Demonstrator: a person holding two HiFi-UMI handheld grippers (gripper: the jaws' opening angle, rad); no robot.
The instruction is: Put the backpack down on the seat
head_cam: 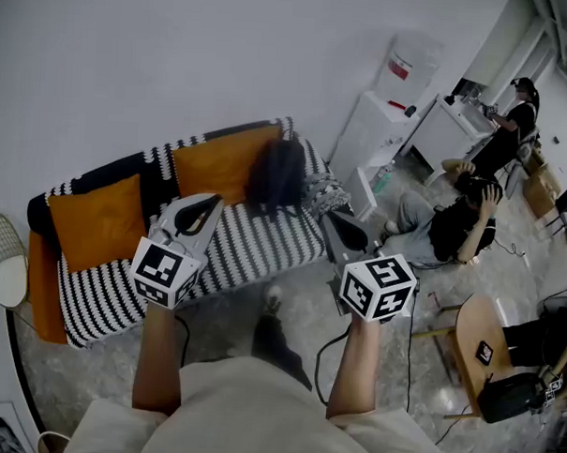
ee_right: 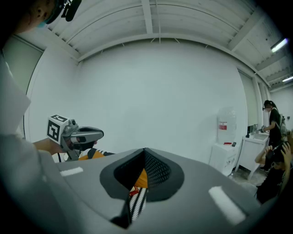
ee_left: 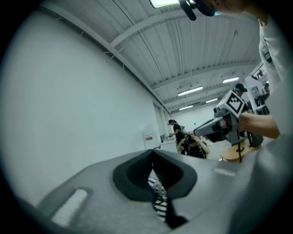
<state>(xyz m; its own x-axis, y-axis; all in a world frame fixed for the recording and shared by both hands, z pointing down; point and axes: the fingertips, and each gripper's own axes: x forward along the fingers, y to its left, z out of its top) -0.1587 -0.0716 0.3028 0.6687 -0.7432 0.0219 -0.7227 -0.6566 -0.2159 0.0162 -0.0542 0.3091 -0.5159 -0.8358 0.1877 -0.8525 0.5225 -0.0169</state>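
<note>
Backpack point(head_cam: 276, 176) upright on sofa point(head_cam: 264, 250) seat, against backrest. Looks soft, slumpy, moderately heavy; best gripped at top. Left gripper point(head_cam: 207, 204), right gripper point(head_cam: 336, 221) both pinched closed, empty, before sofa.

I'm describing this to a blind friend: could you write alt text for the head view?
Seen from above, a dark backpack sits on the seat of a black-and-white striped sofa, next to orange cushions. In front of it, a person holds a left tool and a right tool, both shut and empty, clear of the bag.
</note>
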